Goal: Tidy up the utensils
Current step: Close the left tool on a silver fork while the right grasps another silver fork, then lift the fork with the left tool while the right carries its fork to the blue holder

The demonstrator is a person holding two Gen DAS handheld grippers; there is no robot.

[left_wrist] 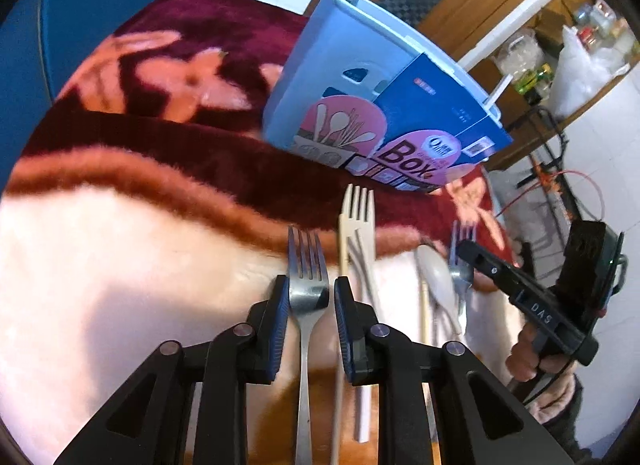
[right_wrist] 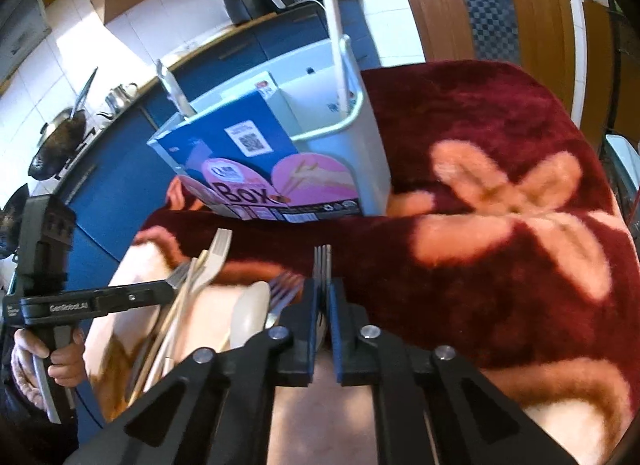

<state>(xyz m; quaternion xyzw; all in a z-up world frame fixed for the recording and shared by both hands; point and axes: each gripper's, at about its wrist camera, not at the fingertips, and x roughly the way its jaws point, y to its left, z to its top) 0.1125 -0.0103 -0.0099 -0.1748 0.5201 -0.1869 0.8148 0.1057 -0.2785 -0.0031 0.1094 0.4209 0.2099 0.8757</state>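
Observation:
A pale blue utensil box with a blue and pink label stands on the blanket; it also shows in the right wrist view, holding a white stick and a metal utensil. My left gripper has its pads on both sides of a steel fork, tines forward. My right gripper is shut on a second steel fork, seen edge on. Beside them lie a cream plastic fork, a pale spoon, chopsticks and another steel fork.
A maroon, pink and cream fleece blanket covers the surface. Blue kitchen cabinets with a wok and appliances stand behind. Wooden shelves with jars and bags are at the far right in the left wrist view.

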